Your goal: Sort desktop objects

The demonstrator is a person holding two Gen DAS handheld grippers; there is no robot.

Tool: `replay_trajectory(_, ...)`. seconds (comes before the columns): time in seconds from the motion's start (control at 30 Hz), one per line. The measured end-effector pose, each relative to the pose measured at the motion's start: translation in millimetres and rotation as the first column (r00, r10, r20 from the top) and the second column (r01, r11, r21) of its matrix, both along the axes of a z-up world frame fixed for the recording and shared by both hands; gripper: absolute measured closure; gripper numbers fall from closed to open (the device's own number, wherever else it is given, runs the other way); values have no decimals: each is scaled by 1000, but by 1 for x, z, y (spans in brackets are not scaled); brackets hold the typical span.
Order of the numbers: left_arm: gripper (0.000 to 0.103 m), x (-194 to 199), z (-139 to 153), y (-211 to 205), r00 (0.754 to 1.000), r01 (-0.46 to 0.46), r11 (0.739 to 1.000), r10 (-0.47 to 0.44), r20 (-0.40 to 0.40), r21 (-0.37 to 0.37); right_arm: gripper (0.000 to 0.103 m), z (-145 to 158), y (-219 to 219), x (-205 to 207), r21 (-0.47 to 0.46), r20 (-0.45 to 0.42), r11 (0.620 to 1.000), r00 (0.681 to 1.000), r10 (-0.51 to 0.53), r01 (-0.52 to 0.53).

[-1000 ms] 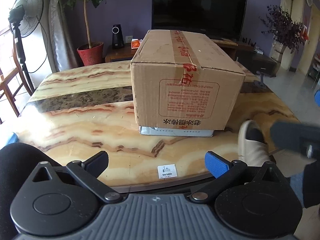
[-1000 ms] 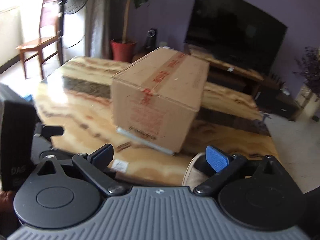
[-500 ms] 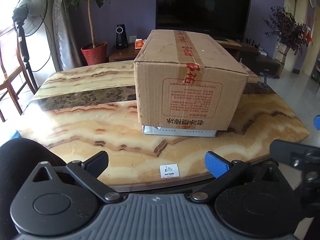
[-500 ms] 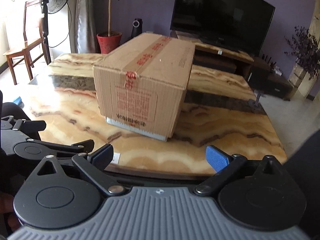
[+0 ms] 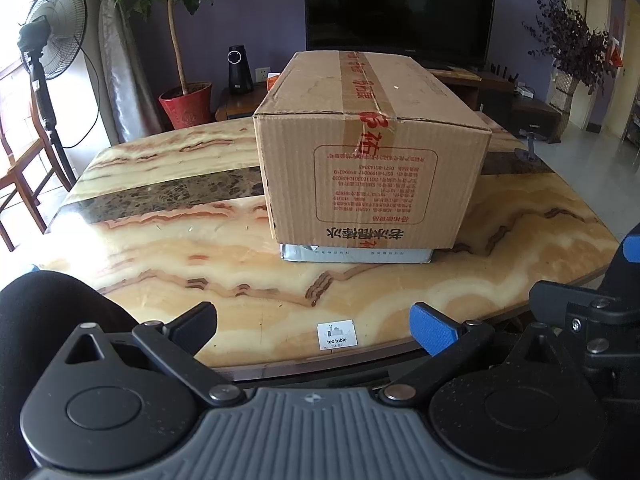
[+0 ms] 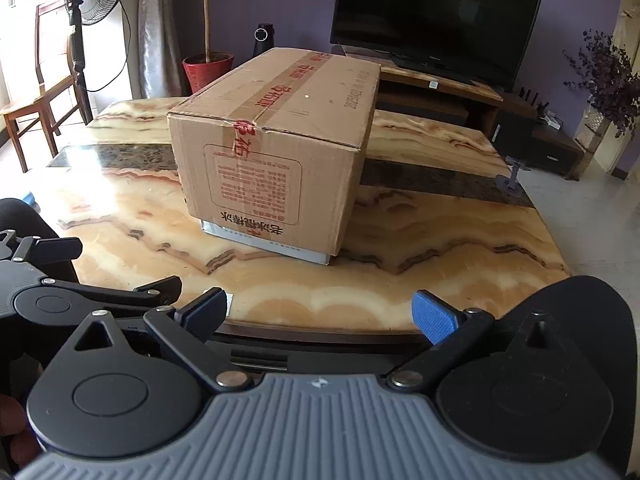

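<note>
A taped cardboard box [image 5: 372, 148] with red print stands in the middle of the marble tea table [image 5: 168, 248]; a flat grey packet [image 5: 356, 255] pokes out from under its near edge. The same box [image 6: 276, 152] and grey packet [image 6: 264, 242] appear in the right wrist view. My left gripper [image 5: 316, 326] hovers open at the table's near edge, well short of the box, nothing between its fingers. My right gripper [image 6: 320, 314] is open too, at the near edge and apart from the box. The left gripper [image 6: 60, 276] shows at that view's left, the right gripper's body [image 5: 592, 316] at the left view's right.
A small "tea table" label [image 5: 337, 334] sits at the near edge. A small grey stand [image 6: 510, 178] is at the table's far right. Beyond are a TV [image 5: 400, 8], a potted plant [image 5: 184, 104], a fan [image 5: 44, 60] and a wooden chair [image 6: 36, 108].
Both grippers rose and settled facing the box; the right view swung to face it more squarely. The shoe seen low at the right a second ago is out of sight.
</note>
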State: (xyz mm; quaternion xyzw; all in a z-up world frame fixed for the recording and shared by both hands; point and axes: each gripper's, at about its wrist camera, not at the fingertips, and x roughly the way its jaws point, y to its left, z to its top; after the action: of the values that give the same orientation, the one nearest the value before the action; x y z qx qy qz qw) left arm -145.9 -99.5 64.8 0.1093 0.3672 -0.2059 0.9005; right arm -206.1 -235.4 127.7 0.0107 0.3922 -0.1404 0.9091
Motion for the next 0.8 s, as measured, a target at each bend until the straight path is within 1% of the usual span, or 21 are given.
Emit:
replay_trajectory(0.27, 1, 2, 0, 4, 1000, -17, 1000, 17, -7, -7, 4, -2, 4, 1, -16, -7, 1000, 1000, 2, -2)
replay_trajectory(0.63, 1, 3, 3, 11, 999, -37, 998, 36, -21, -42, 4, 2, 14, -2, -27, -3, 1000, 1000, 15, -15)
replay_trajectory(0.8, 1, -2, 5, 14, 999, -32, 998, 31, -13, -55, 4, 4, 21, -8, -44, 5, 999, 1000, 21, -21)
